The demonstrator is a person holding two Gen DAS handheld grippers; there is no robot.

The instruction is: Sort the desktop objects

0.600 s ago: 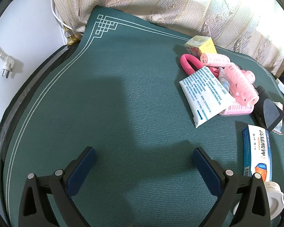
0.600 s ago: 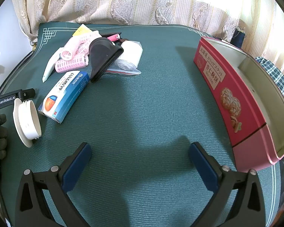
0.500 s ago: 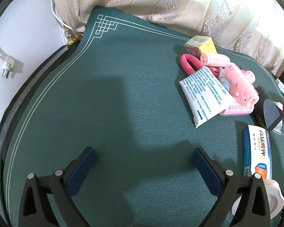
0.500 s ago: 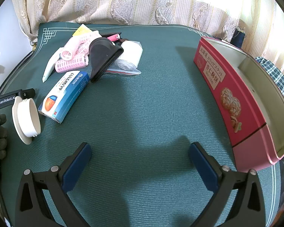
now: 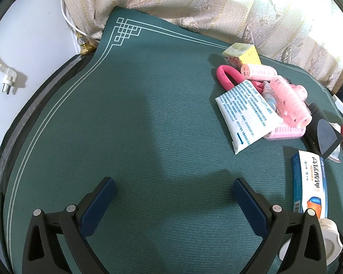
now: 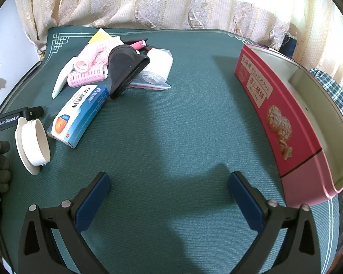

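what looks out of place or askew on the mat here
The white lid stands on edge instead of lying flat, beside the blue box. Behind it, rollers, a black nozzle and a bag lie heaped together. Nothing looks spilled.

A green mat with a white line border covers the table. At its far left lies a heap: pink hair rollers, a white printed pouch, a small yellow box, a black funnel-shaped nozzle and a clear bag with a white roll. Nearer lie a blue box and a white lid. A red biscuit tin stands open along the right edge.
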